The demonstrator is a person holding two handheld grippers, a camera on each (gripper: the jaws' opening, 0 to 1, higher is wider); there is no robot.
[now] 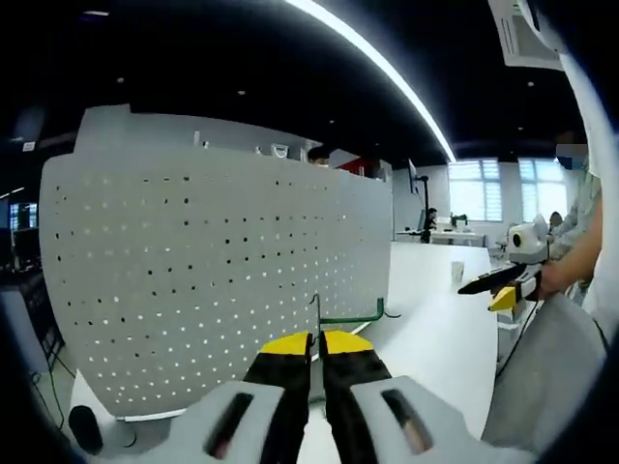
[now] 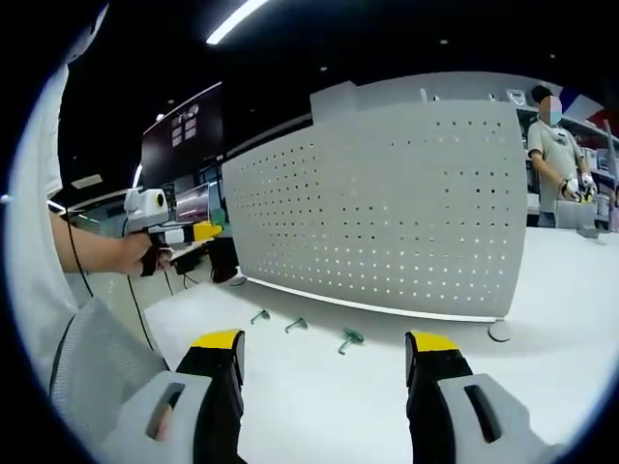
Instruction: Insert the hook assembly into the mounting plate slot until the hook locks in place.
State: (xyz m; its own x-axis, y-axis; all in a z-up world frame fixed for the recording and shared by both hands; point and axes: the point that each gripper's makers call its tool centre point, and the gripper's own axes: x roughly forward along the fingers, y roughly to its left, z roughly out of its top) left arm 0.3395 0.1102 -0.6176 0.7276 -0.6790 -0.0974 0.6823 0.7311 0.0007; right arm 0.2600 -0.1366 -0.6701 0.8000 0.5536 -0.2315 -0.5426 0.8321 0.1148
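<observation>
A grey perforated mounting plate stands upright on the white table. My left gripper is shut on a green hook with a thin metal upright, held just in front of the plate's lower right part. Whether the hook touches the plate I cannot tell. My right gripper is open, its jaws wide apart above the table. Three loose hooks lie on the table between it and the plate. The right gripper also shows at the right, the left gripper at the left, in a hand.
A person stands behind the plate's right end at another bench. A round plate foot rests on the table at the lower right corner. A small cup stands far back. Desks and windows lie beyond.
</observation>
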